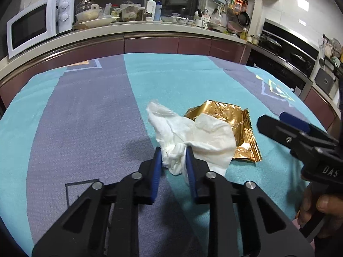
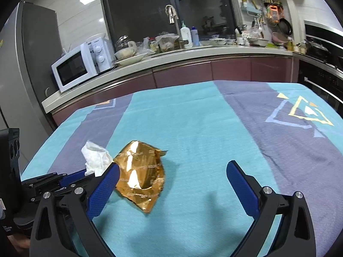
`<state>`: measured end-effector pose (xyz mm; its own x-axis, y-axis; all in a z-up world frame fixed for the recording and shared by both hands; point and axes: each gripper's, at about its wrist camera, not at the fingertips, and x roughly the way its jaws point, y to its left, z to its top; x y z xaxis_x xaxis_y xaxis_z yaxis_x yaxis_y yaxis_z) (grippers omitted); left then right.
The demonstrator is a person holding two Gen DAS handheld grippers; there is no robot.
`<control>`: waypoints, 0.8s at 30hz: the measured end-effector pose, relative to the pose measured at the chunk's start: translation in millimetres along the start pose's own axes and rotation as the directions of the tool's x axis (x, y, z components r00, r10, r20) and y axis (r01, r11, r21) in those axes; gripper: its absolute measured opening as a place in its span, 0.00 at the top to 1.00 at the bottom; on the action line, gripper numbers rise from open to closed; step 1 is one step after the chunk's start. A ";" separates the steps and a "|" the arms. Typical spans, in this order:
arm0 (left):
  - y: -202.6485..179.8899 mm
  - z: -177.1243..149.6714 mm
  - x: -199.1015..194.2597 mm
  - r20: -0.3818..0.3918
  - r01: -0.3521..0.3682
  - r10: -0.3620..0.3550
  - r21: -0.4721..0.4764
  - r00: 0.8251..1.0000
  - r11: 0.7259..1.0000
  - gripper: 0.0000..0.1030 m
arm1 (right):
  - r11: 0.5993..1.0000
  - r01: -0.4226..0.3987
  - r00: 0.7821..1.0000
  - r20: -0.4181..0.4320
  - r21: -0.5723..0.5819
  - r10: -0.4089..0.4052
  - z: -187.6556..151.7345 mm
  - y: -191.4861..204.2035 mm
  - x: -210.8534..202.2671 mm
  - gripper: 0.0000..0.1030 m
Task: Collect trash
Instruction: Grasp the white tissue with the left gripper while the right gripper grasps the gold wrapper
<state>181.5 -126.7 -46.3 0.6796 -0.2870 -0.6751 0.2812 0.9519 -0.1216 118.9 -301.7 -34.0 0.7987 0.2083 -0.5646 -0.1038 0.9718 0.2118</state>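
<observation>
A crumpled white tissue (image 1: 193, 137) lies on the blue towel-covered table (image 1: 85, 117), partly over a gold foil wrapper (image 1: 238, 126). My left gripper (image 1: 173, 153) is shut on the near end of the tissue, its blue pads pinching it. In the right wrist view the gold wrapper (image 2: 140, 174) lies left of centre with the tissue (image 2: 96, 158) behind it. My right gripper (image 2: 173, 171) is open and empty above the table, the wrapper just inside its left finger (image 2: 103, 190). The right gripper also shows at the right of the left wrist view (image 1: 300, 137).
A kitchen counter (image 1: 150, 26) with a white microwave (image 1: 32, 25), bowls, bottles and a tap runs behind the table. An oven and stove (image 1: 285, 60) stand at the right. A grey fridge (image 2: 25, 68) stands at the far left.
</observation>
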 end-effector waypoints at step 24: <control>44.7 -12.0 -43.8 0.070 -0.092 0.098 -0.083 0.993 0.992 0.81 | 0.992 -0.040 0.977 -0.211 -0.117 0.014 0.7 36.8 41.1 0.53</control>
<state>156.2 -70.3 -30.8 0.7500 -0.1989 -0.6309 0.1598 0.9800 -0.1190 148.3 -257.4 -48.9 0.6540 0.2408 -0.7172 -0.2037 0.9690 0.1396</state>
